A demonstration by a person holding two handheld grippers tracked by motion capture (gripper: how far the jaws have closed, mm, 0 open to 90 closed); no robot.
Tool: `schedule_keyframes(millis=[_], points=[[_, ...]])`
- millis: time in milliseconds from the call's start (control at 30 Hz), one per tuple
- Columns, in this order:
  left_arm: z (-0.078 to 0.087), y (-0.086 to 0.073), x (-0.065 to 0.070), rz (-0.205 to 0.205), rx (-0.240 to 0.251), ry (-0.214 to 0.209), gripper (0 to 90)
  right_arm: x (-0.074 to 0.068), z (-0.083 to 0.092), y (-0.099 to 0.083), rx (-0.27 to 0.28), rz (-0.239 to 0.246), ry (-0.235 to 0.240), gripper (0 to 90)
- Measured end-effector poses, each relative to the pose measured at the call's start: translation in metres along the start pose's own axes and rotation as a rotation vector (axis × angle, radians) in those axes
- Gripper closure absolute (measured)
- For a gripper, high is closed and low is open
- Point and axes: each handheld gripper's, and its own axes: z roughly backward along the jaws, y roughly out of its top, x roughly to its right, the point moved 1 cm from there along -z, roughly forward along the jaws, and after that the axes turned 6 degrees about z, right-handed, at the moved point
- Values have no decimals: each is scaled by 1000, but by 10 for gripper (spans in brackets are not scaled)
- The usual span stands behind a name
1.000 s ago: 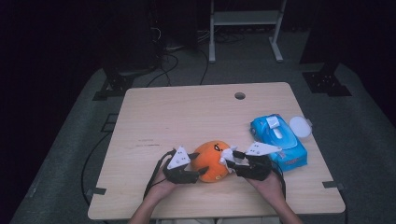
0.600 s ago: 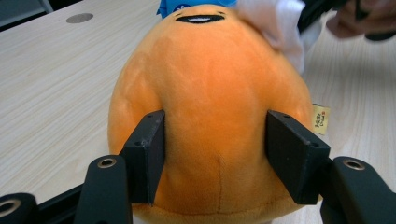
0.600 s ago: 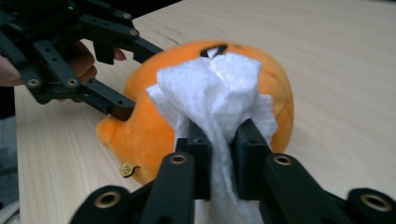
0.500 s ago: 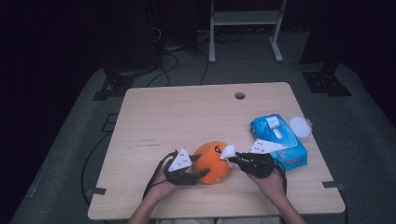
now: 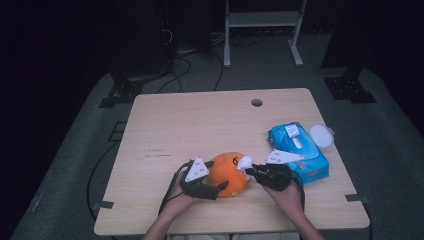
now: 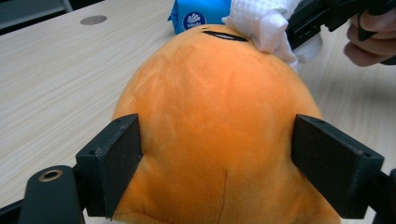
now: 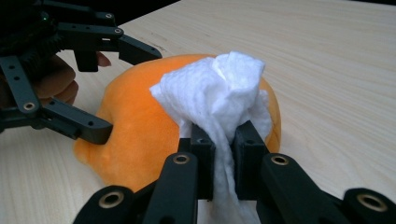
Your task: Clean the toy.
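Note:
An orange plush toy (image 5: 227, 175) lies near the table's front edge. My left gripper (image 5: 215, 182) reaches around it from the left. In the left gripper view its jaws (image 6: 217, 158) have just been opening, and both pads still lie against the flanks of the plush (image 6: 215, 130). My right gripper (image 7: 224, 140) is shut on a crumpled white wipe (image 7: 219, 88). It holds the wipe against the top of the plush (image 7: 135, 121). The wipe (image 5: 245, 162) shows at the toy's upper right, with the right gripper (image 5: 251, 171) just behind it.
A blue packet of wipes (image 5: 300, 150) lies right of the toy, close to my right hand. A round white lid (image 5: 321, 135) sits beside it. The wooden table (image 5: 200, 125) has a cable hole (image 5: 256, 102) at the back. Cables trail off the front edge.
The white wipe has come onto the toy's upper right, pinched in the right gripper. Both hands have hardly shifted.

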Motion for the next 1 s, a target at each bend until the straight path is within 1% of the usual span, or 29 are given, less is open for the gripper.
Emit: schedule_keyframes(millis=[33,100,167,233,333,367,400,467,500,533,600,633,667,700,733,767,800,833,867,900,933,967,1000], points=[[-1,0,1,-4,-3,1,193,1,0,-1,-4,-1,2,803],[-1,0,2,-13,-4,5,270,3,-1,-2,-3,-6,1,807],[0,2,2,-15,-16,5,362,2,-2,-2,0,-5,-13,816],[1,3,1,-18,-8,-14,425,-1,-1,-1,1,-6,-21,825],[4,2,-1,-15,-4,-48,463,-13,3,5,0,49,-24,830],[6,3,0,-22,-7,-60,476,-17,3,8,2,68,-13,830],[8,4,1,-38,-8,-77,489,-22,4,11,4,86,-7,830],[11,6,5,-65,-16,-107,510,-27,6,16,6,131,-13,830],[13,7,6,-71,-15,-123,516,-25,8,17,10,130,-19,830],[14,7,7,-74,-18,-134,518,-21,11,18,20,114,-25,830],[14,7,6,-68,-15,-141,516,-10,14,14,26,71,-44,830],[14,7,5,-54,-9,-143,507,-6,14,11,23,53,-47,830],[13,7,3,-30,3,-138,479,-4,14,8,19,40,-46,830],[12,7,2,-17,8,-130,413,-6,13,7,10,42,-45,831],[11,8,2,7,17,-114,343,-9,11,6,5,49,-43,831],[9,8,2,38,19,-86,250,-14,10,7,2,61,-38,831],[5,8,3,45,7,-65,173,-21,7,8,5,71,-16,831],[3,7,4,31,-6,-49,137,-27,5,10,7,82,3,831],[0,5,5,10,-17,-33,129,-31,4,12,4,98,9,831],[-2,4,6,5,-17,-32,143,-36,3,14,-3,125,7,830],[-2,5,6,0,-17,-33,203,-38,3,17,-7,147,1,830],[-2,5,6,-14,-23,-33,262,-37,3,18,-8,148,-5,831],[-1,6,6,-20,-22,-40,311,-34,4,18,0,140,-11,831]])
